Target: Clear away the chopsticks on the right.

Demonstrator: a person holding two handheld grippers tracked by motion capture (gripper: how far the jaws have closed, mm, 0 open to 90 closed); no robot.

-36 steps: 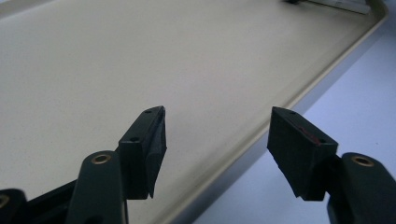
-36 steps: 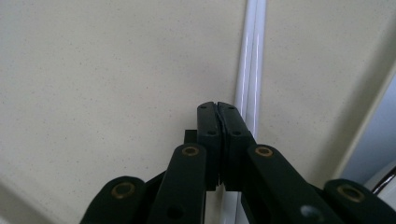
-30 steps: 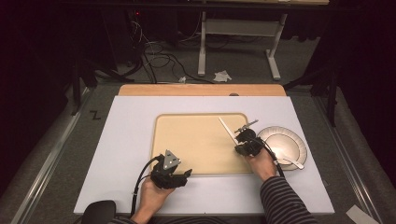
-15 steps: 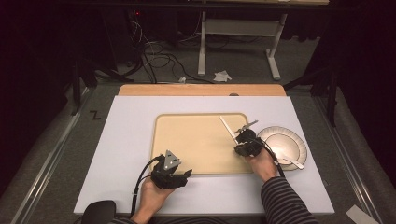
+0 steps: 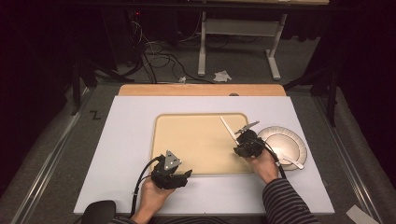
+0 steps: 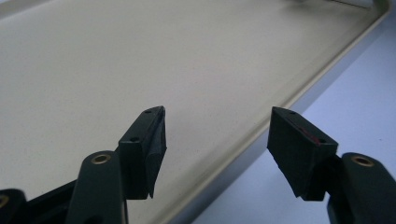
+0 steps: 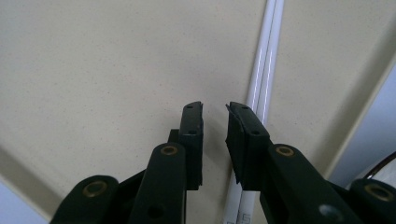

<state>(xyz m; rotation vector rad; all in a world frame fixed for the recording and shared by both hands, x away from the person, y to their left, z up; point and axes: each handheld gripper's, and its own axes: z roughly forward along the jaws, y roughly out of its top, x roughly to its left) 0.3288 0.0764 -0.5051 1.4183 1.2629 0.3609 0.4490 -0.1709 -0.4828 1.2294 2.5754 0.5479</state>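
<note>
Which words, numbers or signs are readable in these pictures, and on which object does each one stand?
"Z": a dark mark on the grey floor, left of the white table.
Small embossed characters on the handle of the white utensil, at the bottom of the right gripper view: too small and blurred to read.
No text on the beige tray or the plate.

a big white table (image 5: pixel 130 140) holds a tan tray (image 5: pixel 191 140) in the middle. a round white plate (image 5: pixel 289 140) sits on the table, just beside the right gripper's fingers (image 5: pixel 247 127). the left gripper's fingers (image 5: pixel 186 175) are at the tray's near edge.
</note>
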